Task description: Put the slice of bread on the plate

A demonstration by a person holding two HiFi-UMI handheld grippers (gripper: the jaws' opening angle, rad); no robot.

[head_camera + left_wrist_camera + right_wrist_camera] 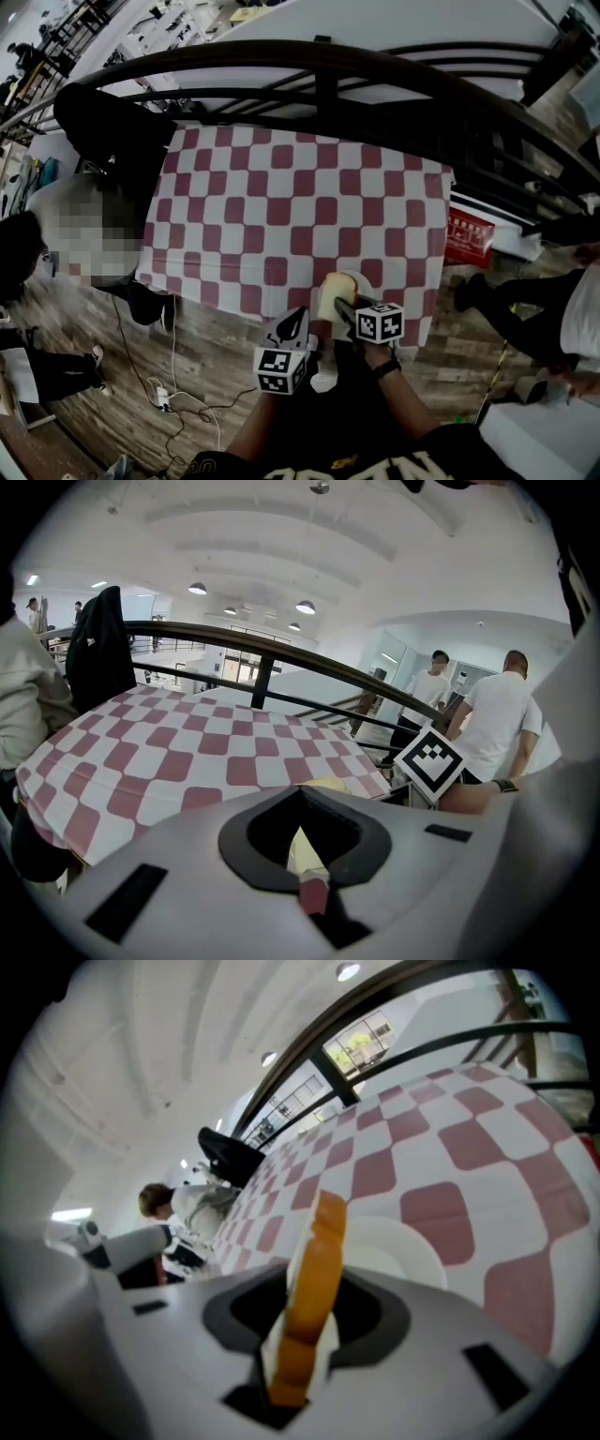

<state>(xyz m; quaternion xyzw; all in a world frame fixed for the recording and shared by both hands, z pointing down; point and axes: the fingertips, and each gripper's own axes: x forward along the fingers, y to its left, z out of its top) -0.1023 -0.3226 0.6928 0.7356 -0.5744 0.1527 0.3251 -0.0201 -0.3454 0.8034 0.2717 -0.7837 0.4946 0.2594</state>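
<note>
A slice of bread (334, 292) with an orange-brown crust (316, 1279) stands on edge between the jaws of my right gripper (341, 306), which is shut on it. It hangs over the near edge of the red-and-white checked table (300, 206). In the right gripper view a white plate (412, 1252) lies on the cloth just beyond and beneath the slice. My left gripper (294, 325) hovers just left of the bread, off the table's near edge. Its view shows only a narrow pale and red sliver (306, 855) in the jaw slot, so its state is unclear.
A dark railing (319, 84) runs behind the table. A black jacket (112, 131) hangs at the far left corner. One person stands at the left and another at the right (553, 309). A red box (469, 236) sits by the right edge. Cables (173, 398) lie on the wooden floor.
</note>
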